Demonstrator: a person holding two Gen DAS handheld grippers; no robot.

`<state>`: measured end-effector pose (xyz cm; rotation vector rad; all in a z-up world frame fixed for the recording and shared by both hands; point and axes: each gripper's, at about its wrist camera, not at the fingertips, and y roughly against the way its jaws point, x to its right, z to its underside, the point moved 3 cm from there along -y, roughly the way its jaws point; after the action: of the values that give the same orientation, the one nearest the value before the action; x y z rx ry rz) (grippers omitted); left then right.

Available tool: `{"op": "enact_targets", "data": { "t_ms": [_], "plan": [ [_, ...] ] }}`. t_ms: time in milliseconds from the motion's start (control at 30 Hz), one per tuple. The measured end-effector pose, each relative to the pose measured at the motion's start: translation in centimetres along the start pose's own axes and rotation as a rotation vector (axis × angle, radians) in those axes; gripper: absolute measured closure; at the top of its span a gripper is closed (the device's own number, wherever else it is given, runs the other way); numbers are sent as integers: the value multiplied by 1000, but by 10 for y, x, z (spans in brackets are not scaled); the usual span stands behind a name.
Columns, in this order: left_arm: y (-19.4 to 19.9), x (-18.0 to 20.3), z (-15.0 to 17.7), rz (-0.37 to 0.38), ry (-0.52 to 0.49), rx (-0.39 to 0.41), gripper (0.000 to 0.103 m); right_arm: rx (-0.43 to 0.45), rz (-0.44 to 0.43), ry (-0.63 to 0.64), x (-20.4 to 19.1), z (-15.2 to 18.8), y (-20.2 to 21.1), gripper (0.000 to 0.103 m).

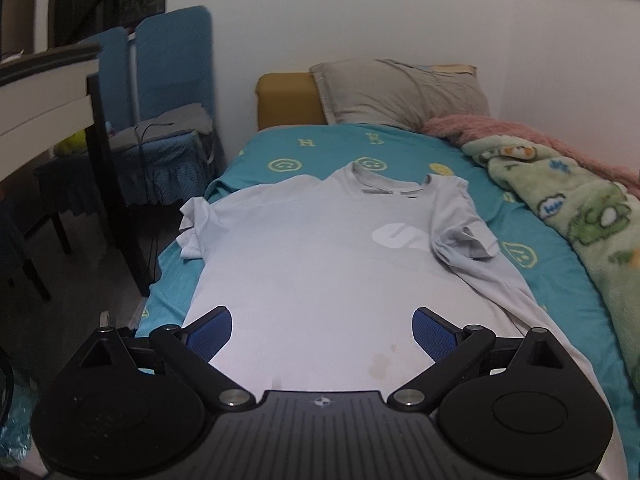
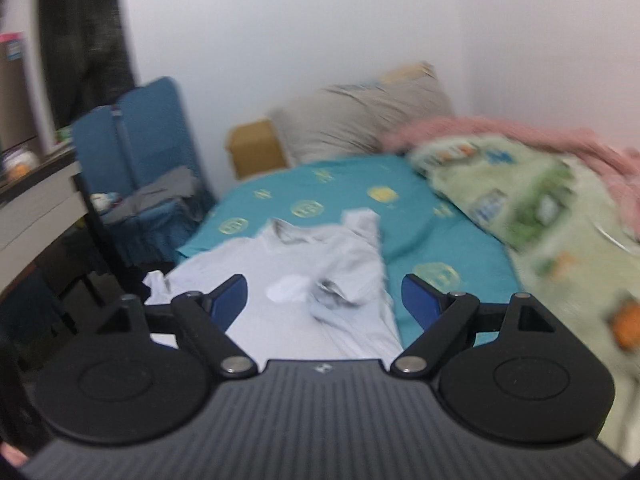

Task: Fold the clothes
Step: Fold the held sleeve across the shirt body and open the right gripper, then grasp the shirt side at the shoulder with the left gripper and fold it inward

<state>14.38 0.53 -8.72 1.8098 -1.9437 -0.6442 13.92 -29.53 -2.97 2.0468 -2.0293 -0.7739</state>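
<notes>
A pale grey T-shirt (image 1: 312,248) lies spread face up on the teal bed sheet (image 1: 332,148), collar toward the pillow. Its right sleeve (image 1: 464,236) is folded in over the chest beside a white logo (image 1: 396,236); the left sleeve (image 1: 192,228) is bunched at the bed's edge. My left gripper (image 1: 322,326) hovers open above the shirt's lower part, nothing between its blue pads. In the blurred right wrist view, my right gripper (image 2: 324,298) is open too, above the shirt (image 2: 296,308) near its folded sleeve, holding nothing.
A green cartoon blanket (image 1: 580,216) and a pink blanket (image 1: 520,132) are heaped along the bed's right side. A grey pillow (image 1: 400,92) leans at the head. Left of the bed stand a blue chair (image 1: 168,80) and a desk (image 1: 48,88).
</notes>
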Motion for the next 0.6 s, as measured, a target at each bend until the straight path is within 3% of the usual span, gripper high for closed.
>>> {"op": "enact_targets", "data": {
  "t_ms": [100,267,600],
  "plan": [
    [10,11,6,25,-49,11,5,27,-21,-75,2,-9,28,18],
    [19,33,20,69,-142,26,5,131,-24,-91,10,-10,55,17],
    [-78,96,17,80,-341,-4,12,136,114,-162,83,20,17,17]
  ]
}}
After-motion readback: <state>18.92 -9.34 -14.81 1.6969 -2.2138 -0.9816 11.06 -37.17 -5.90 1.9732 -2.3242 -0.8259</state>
